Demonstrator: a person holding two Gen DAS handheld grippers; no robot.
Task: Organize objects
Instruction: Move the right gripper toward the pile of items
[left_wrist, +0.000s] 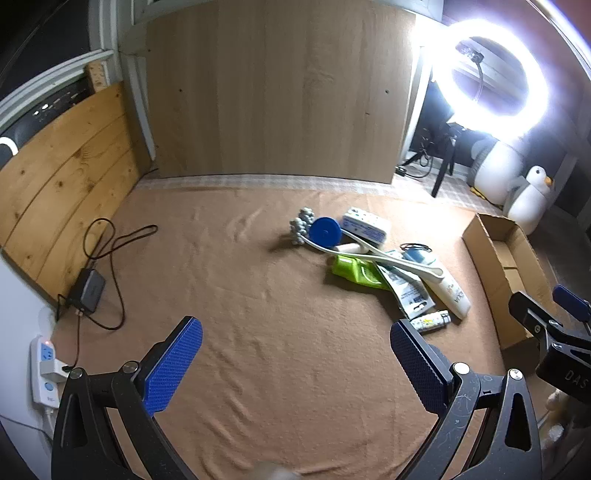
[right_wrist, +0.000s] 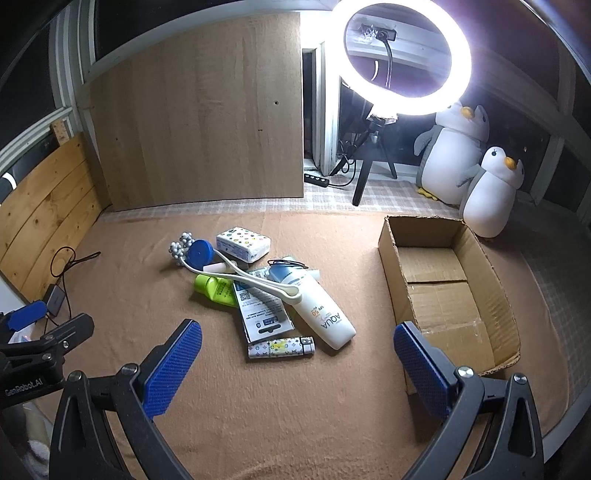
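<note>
Both tools wide, nothing between the pads. Left tool (left_wrist: 295, 354) hangs over bare tan blanket (left_wrist: 258, 295), tilted down; right tool (right_wrist: 297, 354) likewise, with the lighter (right_wrist: 281, 348) lying just ahead between its fingers — not touching it.

Clutter sits in one pile mid-blanket, well apart from the left tool, near the right one:
- white sunscreen bottle (right_wrist: 325, 314), lying flat, cap end pointing away
- long white massager (right_wrist: 258, 278) laid across the pile, its handle end resting on the sunscreen bottle, its ball head (right_wrist: 181, 245) at the far left
- blue round lid (right_wrist: 200, 254) touching the ball head
- white patterned box (right_wrist: 243, 243) at the back of the pile
- green pouch (right_wrist: 216, 290) partly under the massager handle
- printed sachet (right_wrist: 264, 314) between the pouch and the sunscreen bottle
- small white tube (right_wrist: 218, 267) under the handle, mostly hidden
- black hair tie (right_wrist: 288, 263) on top at the cap end of the bottle

Cardboard box (right_wrist: 495, 295) stands open on the right of the blanket, beside the pile — inside only its own folded flaps show.

Background: ring light (right_wrist: 404, 55) on a tripod, two plush penguins (right_wrist: 491, 192) behind the box, wood panel (right_wrist: 199, 110) upright at the back, charger brick (left_wrist: 88, 291) and power strip (left_wrist: 44, 365) at the left edge.
</note>
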